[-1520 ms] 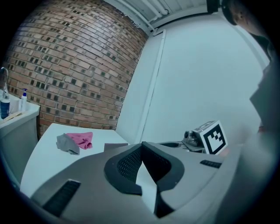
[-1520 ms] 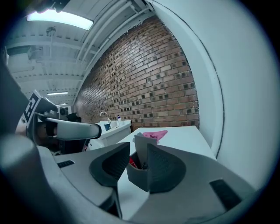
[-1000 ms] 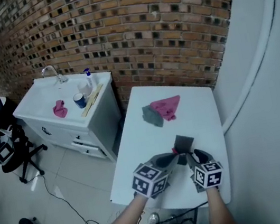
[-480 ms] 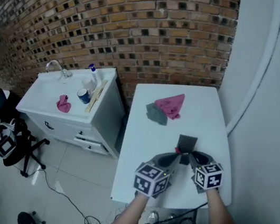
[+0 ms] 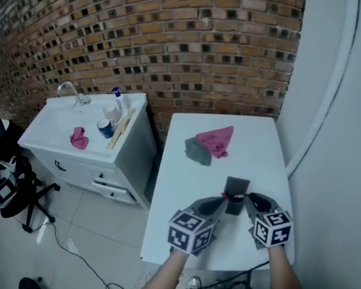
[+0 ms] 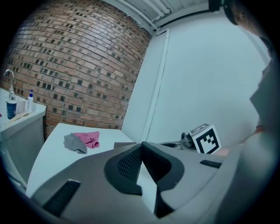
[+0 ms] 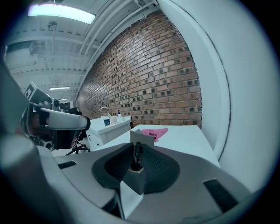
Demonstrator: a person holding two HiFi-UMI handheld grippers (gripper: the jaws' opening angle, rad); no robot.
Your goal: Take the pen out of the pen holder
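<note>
Head view: white worktop set against a brick wall, white sink cabinet off to its left. Pink cloth and grey cloth touching each other toward the far end. Grey pen holder nearer the front edge, well apart from both cloths. Left hand-held gripper tipped in at the holder's left side, right hand-held gripper at its right side, both just beside it; contact not readable from here. Pen too small to pick out from above. Left gripper view: left hand-held gripper pinched together at the tips, nothing between the pads. Flat grey edge of pen holder just past the left tip. Grey cloth and pink cloth further back on the worktop, touching. Marker cube of the other gripper off to the right. Right gripper view: right hand-held gripper drawn narrow around a dark pen, pads close against it on both sides. Pen upright, lower end down in a grey box mouth between the jaws; taller grey wall of pen holder just behind the tips. Pen gripped, not yet out of the holder. Pink cloth beyond on the worktop, sink cabinet further left.
</note>
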